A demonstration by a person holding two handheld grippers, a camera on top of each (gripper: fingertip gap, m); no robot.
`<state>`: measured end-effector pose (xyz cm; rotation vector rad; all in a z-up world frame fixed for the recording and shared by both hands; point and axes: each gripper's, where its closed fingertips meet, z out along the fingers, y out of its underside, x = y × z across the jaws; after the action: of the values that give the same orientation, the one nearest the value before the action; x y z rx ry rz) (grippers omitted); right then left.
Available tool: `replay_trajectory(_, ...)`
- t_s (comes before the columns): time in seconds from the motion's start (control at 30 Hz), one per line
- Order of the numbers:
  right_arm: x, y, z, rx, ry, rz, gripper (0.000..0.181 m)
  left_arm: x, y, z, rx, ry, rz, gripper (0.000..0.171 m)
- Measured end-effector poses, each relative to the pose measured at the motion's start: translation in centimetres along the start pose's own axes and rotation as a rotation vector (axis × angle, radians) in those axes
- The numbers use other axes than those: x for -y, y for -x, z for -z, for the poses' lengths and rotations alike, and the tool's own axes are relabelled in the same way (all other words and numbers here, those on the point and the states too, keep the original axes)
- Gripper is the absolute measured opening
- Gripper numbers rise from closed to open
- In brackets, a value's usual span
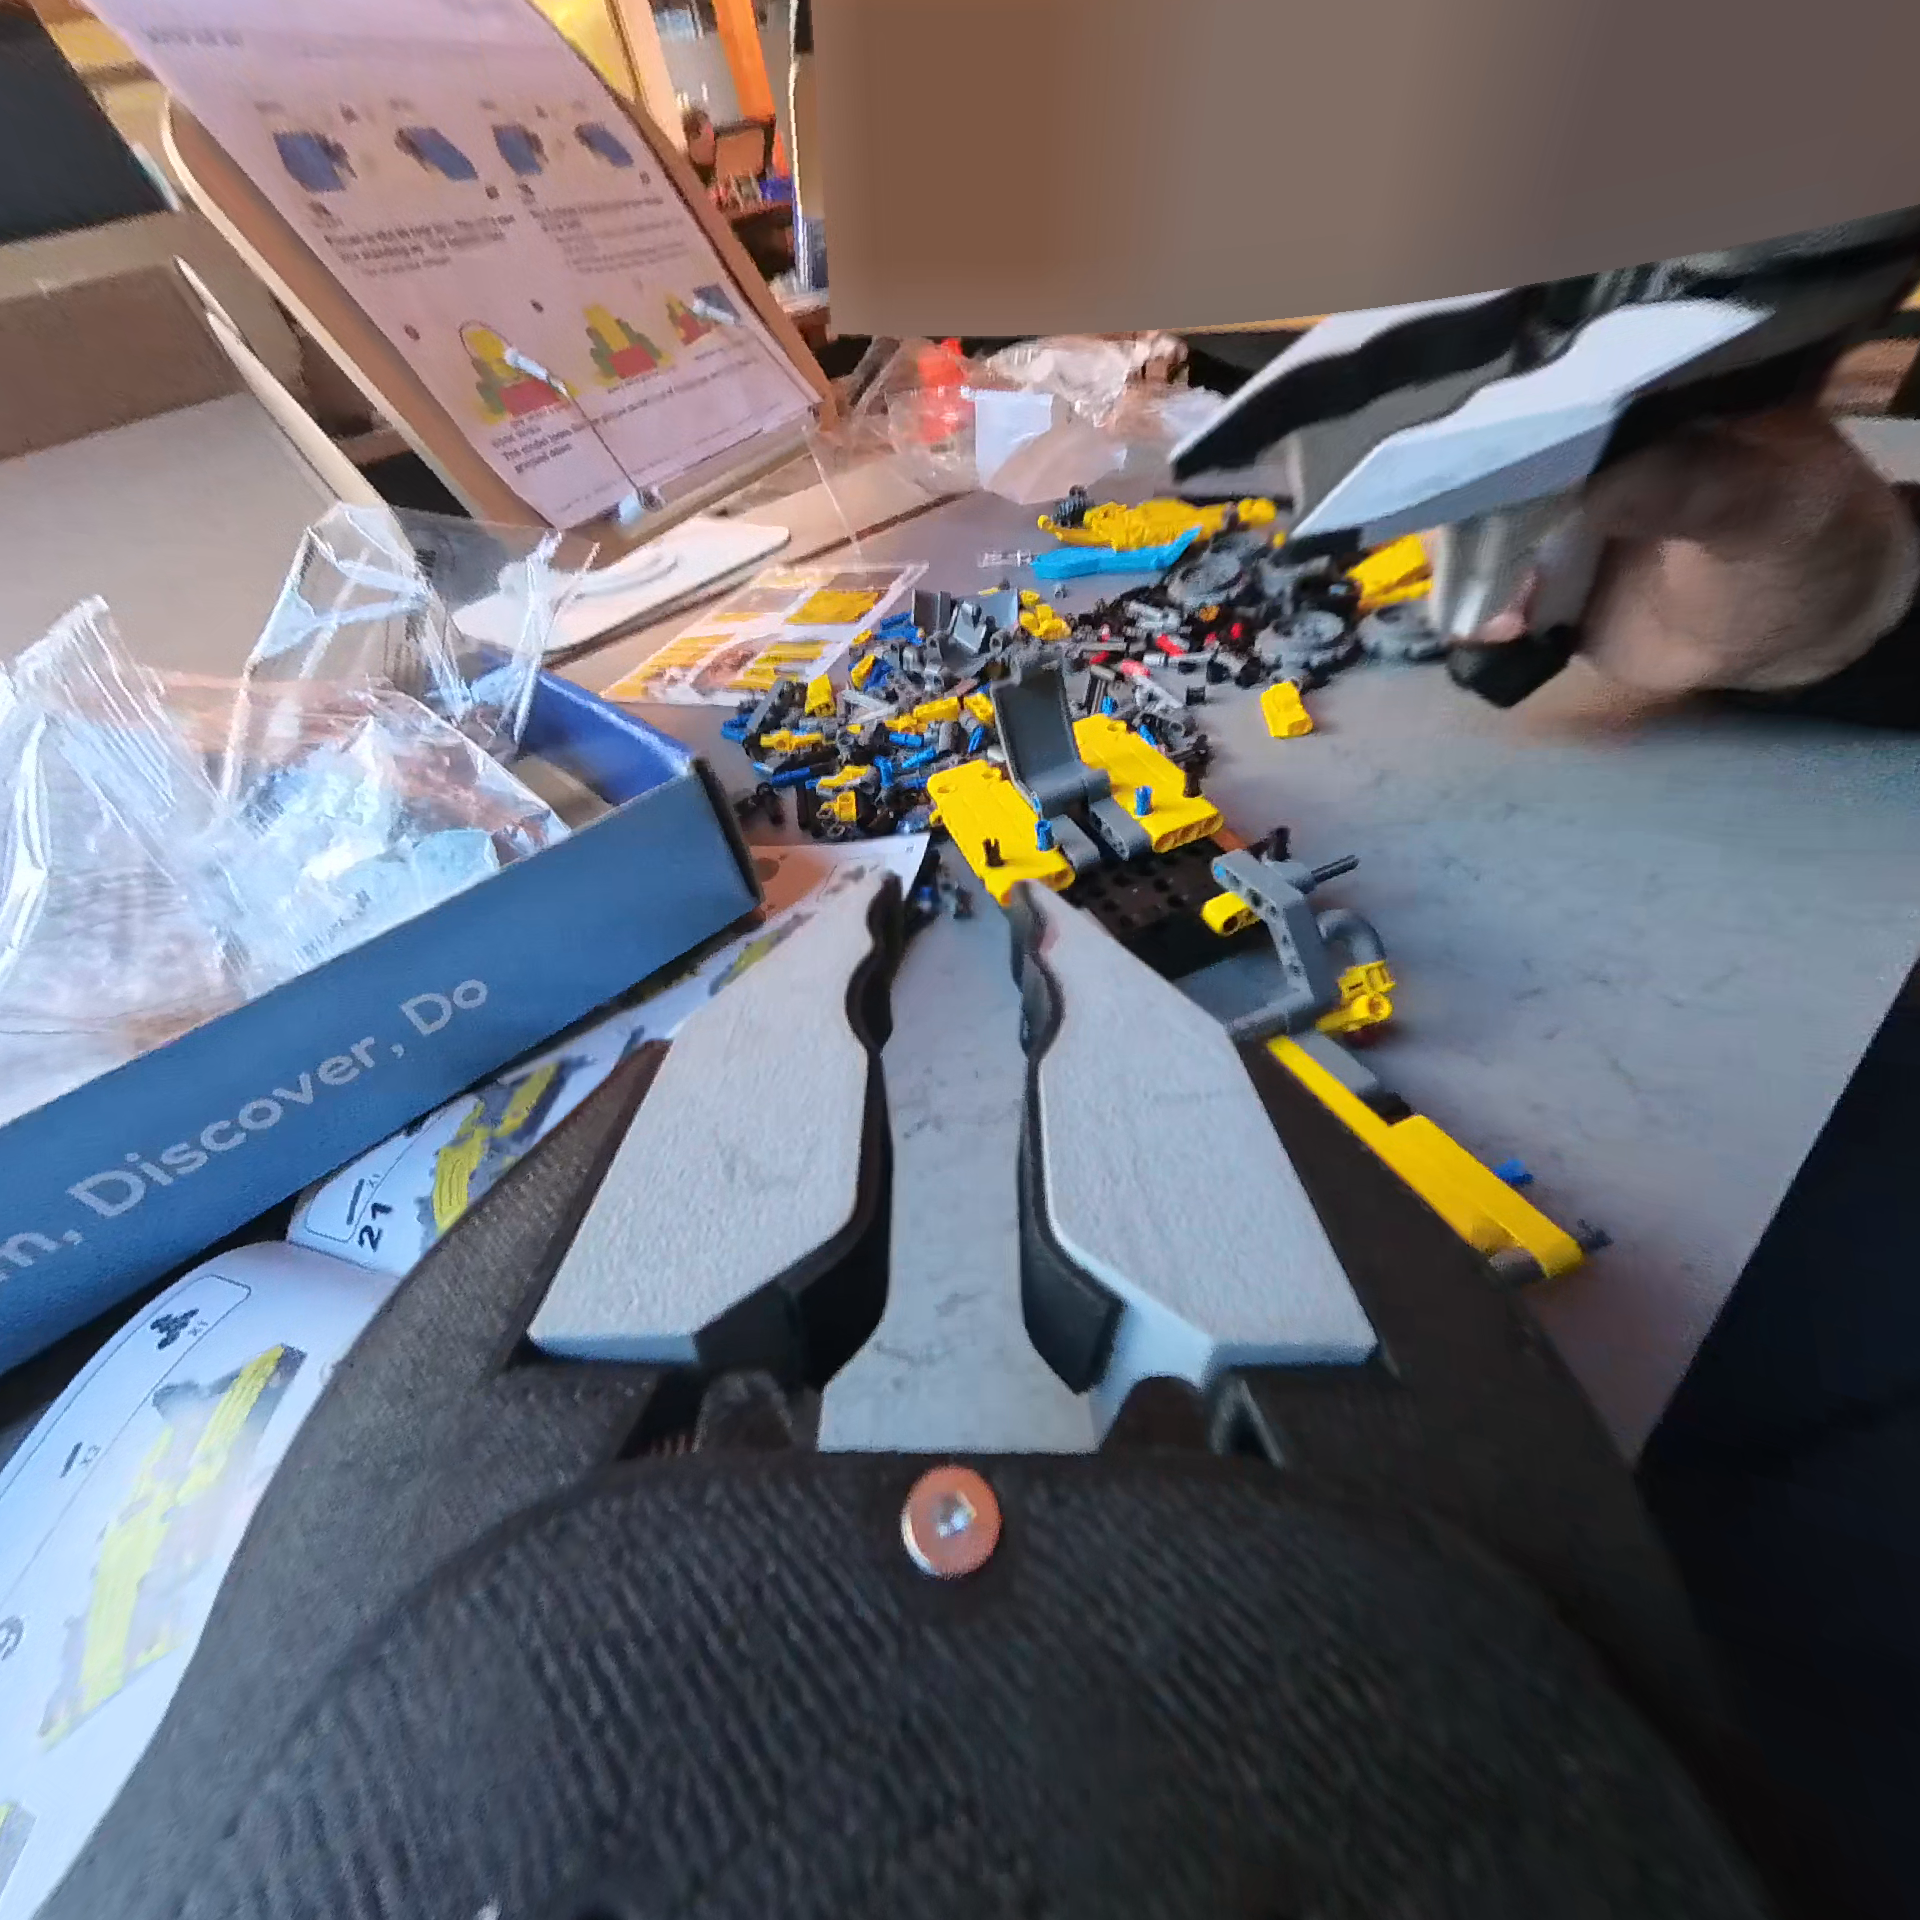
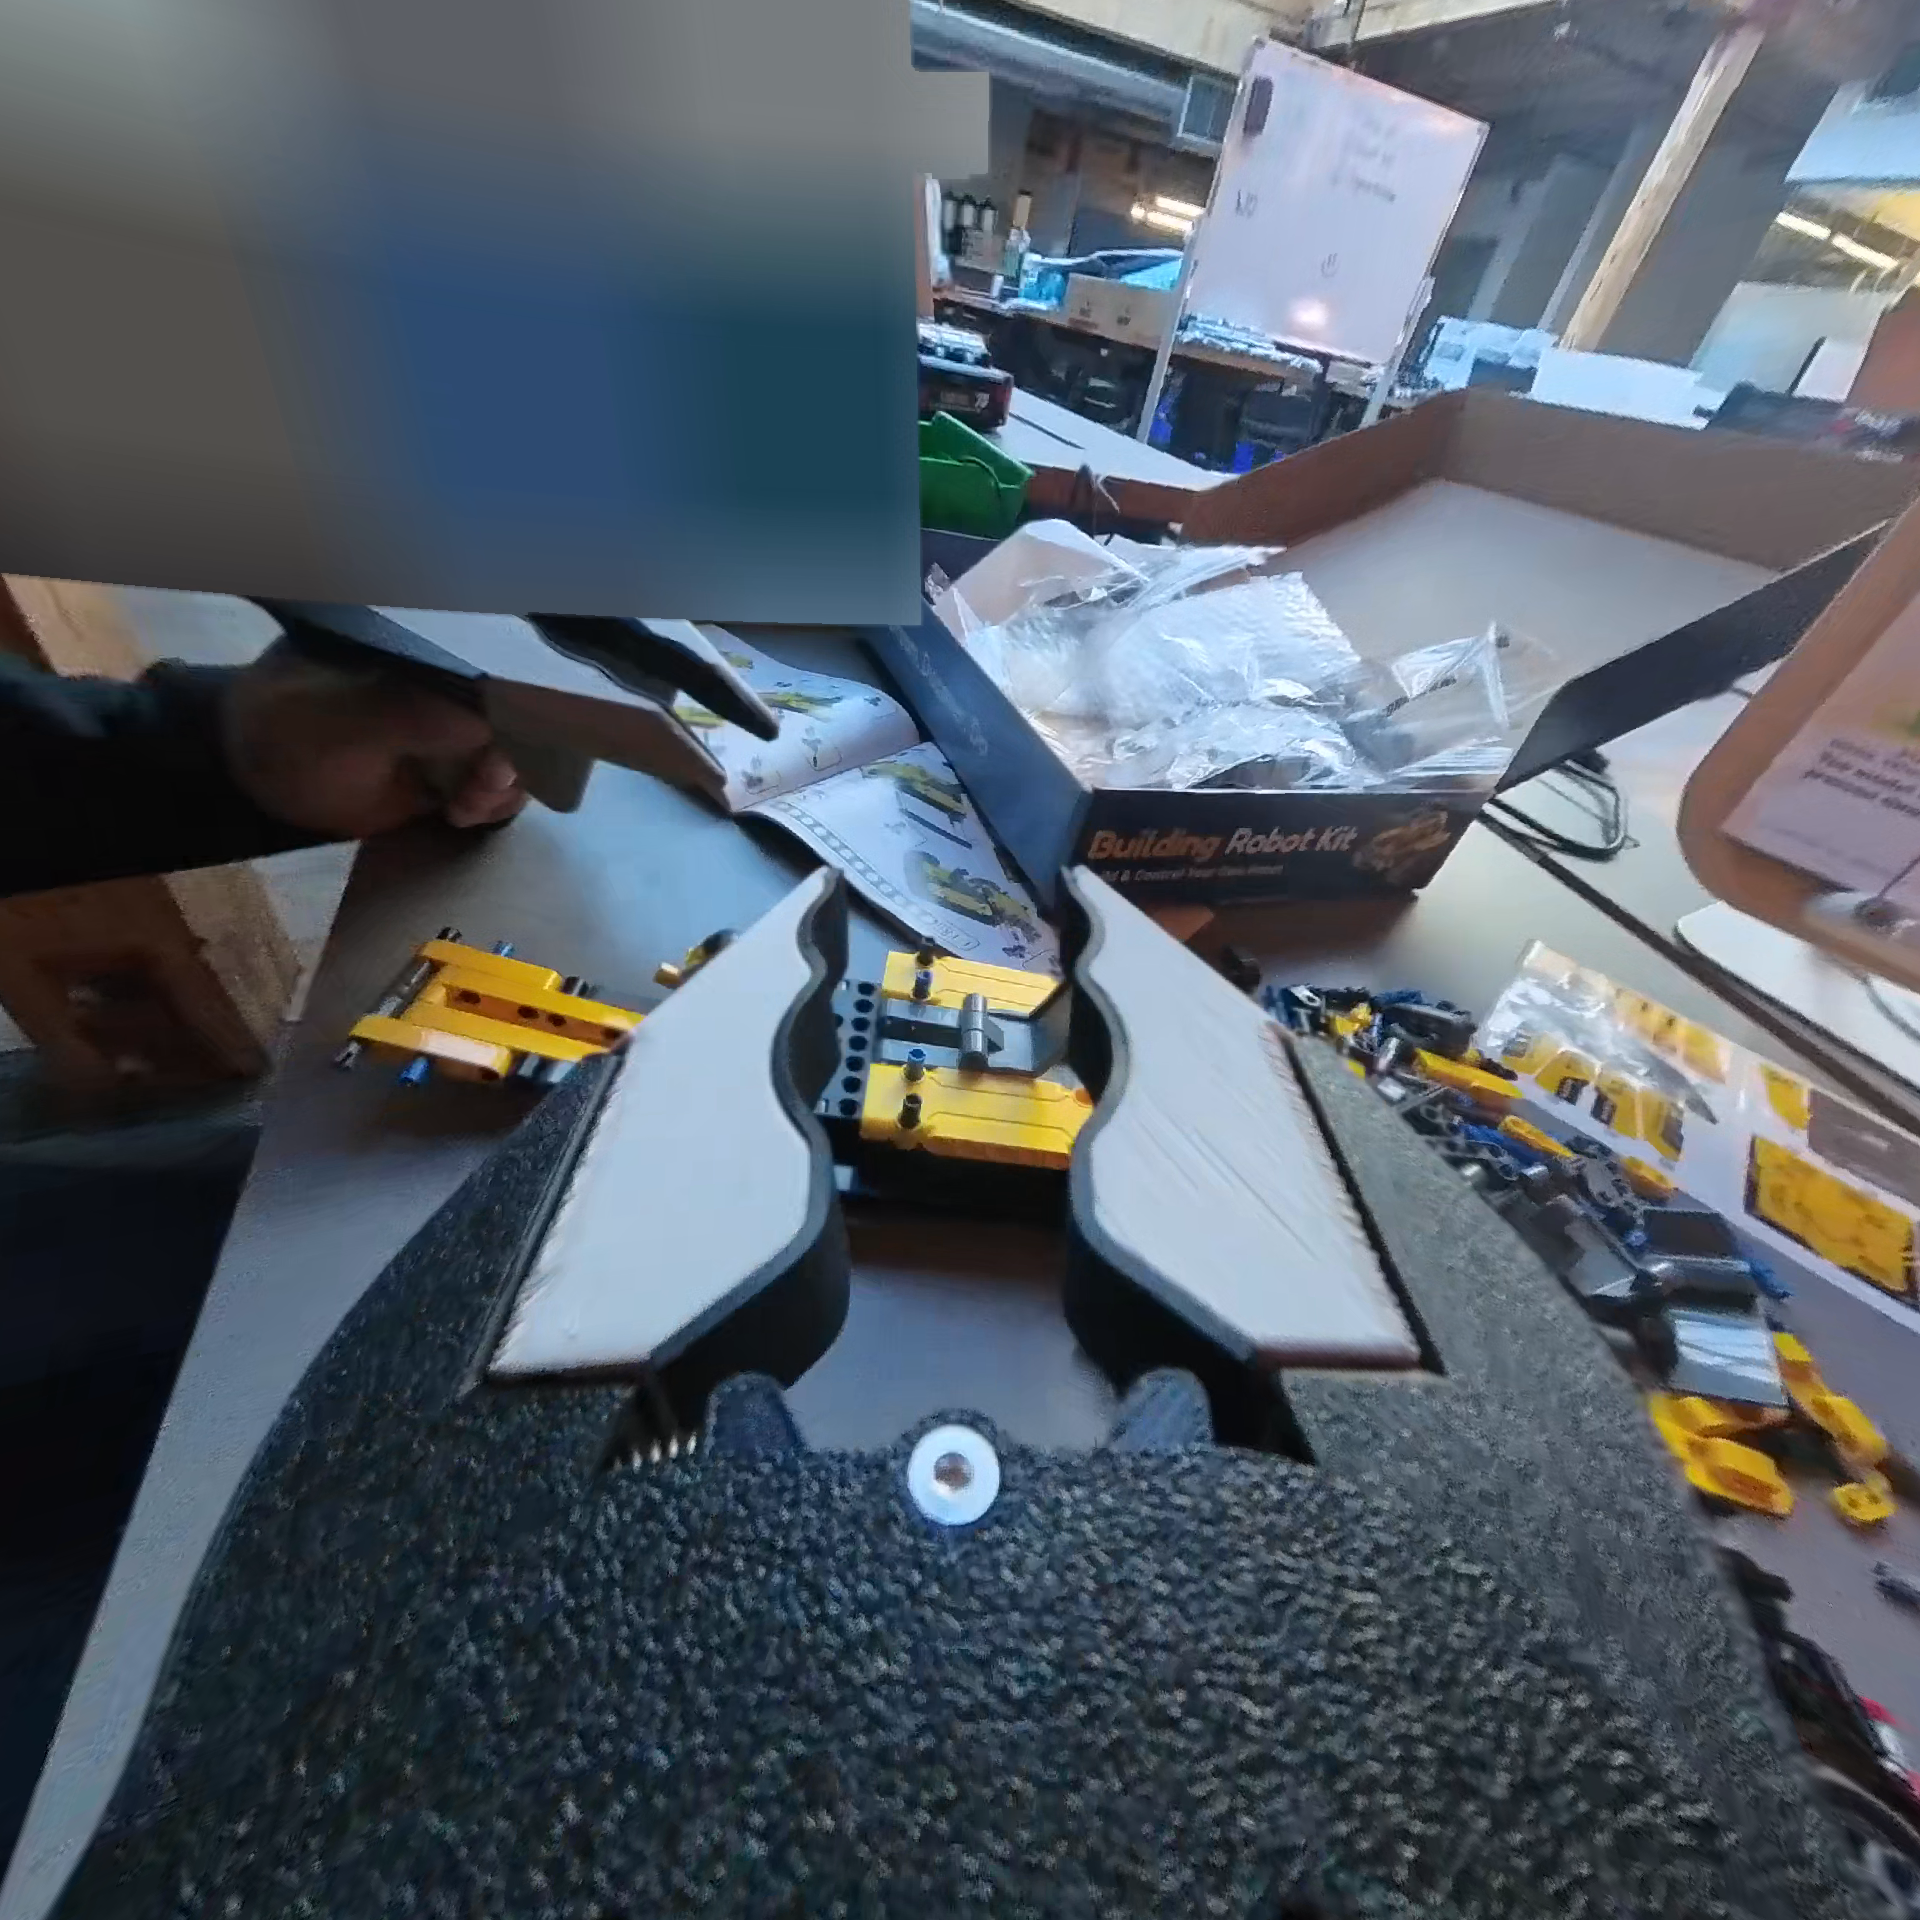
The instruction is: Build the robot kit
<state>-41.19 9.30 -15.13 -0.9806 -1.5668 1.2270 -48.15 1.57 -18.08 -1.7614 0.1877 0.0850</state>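
On the grey table (image 1: 1558, 935), just short of a half-built yellow and black model (image 1: 1081, 800): left gripper (image 1: 956, 894), fingers parted by a narrow gap, nothing between them, tips low over the tabletop and right at the near edge of the model's black plate. To its left, touching nothing: open instruction booklet (image 1: 156, 1455), and past that the blue side of a kit box (image 1: 364, 1039) stuffed with clear plastic bags (image 1: 208, 748). To its right, a second grey and yellow assembly (image 1: 1299, 956) with a long yellow beam (image 1: 1434, 1164) lying beside it. Beyond the model, a heap of loose small parts (image 1: 935, 686) (yellow, blue, black, grey, a few red). Farther back, a printed sheet propped on a wooden stand (image 1: 499, 260).

Over the same model (image 2: 966, 1060), seen from the opposite side: right gripper (image 2: 951, 914), fingers spread wide, empty, framing the yellow panels and the grey hinge piece without contact that can be made out. Left of it, a separate yellow beam assembly (image 2: 488, 1018) flat on the table. Behind, the booklet (image 2: 883, 831) and the dark kit box (image 2: 1247, 852) with its bags. At the right, the scattered parts (image 2: 1558, 1122) and a sticker sheet in a clear sleeve (image 2: 1662, 1081).

Each gripper also visible in the other's view, held in a hand (image 1: 1714, 582), well above the tabletop (somewhat blurred there).
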Motion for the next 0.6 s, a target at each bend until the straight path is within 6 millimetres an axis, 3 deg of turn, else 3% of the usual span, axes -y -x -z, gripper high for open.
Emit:
replay_trajectory(0.07, -0.4, -0.1, 0.3, -0.026, 0.001, 0.039, 0.028, -1.0, 0.2, -0.8, 0.003, 0.082, 0.017, 0.027)
replay_trajectory(0.2, -3.0, -1.7, 0.5, -0.111, 0.093, 0.06, 0.035, -2.3, 1.0, -1.5, 0.041, 0.172, 0.055, 0.033)
replay_trajectory(0.3, -3.5, -2.0, 0.4, -0.116, 0.117, 0.039, 0.033, -2.0, 1.7, -1.3, 0.09, 0.153, 0.077, 0.032)
replay_trajectory(0.4, -3.9, -1.6, 0.2, -0.107, 0.142, 0.061, 0.023, -1.6, 1.4, -1.0, 0.076, 0.12, 0.085, 0.03)
replay_trajectory(0.6, -3.8, -0.1, -0.4, -0.034, 0.146, 0.062, 0.032, -1.9, 1.1, -1.2, 0.033, 0.143, 0.118, 0.035)
